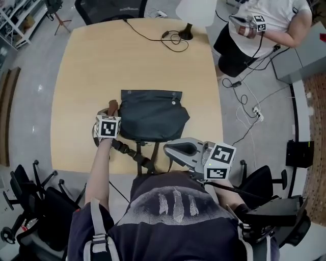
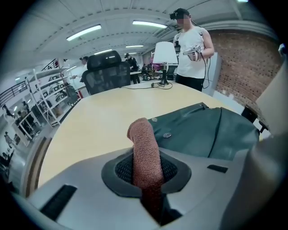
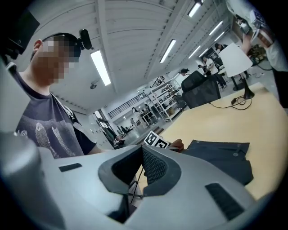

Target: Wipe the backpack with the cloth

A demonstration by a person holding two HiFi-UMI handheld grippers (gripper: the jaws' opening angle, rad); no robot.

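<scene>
A dark green backpack lies flat on the wooden table, its straps trailing over the front edge. My left gripper sits at the backpack's left side, shut on a rolled brown cloth. In the left gripper view the cloth stands up between the jaws, with the backpack just to its right. My right gripper hovers over the table's front edge below the bag, shut and holding nothing. From the right gripper view the backpack lies ahead to the right.
A white lamp and a black cable are at the table's far end. Another person stands at the far right with a gripper. Office chairs surround the table; cables and a power strip lie on the floor at right.
</scene>
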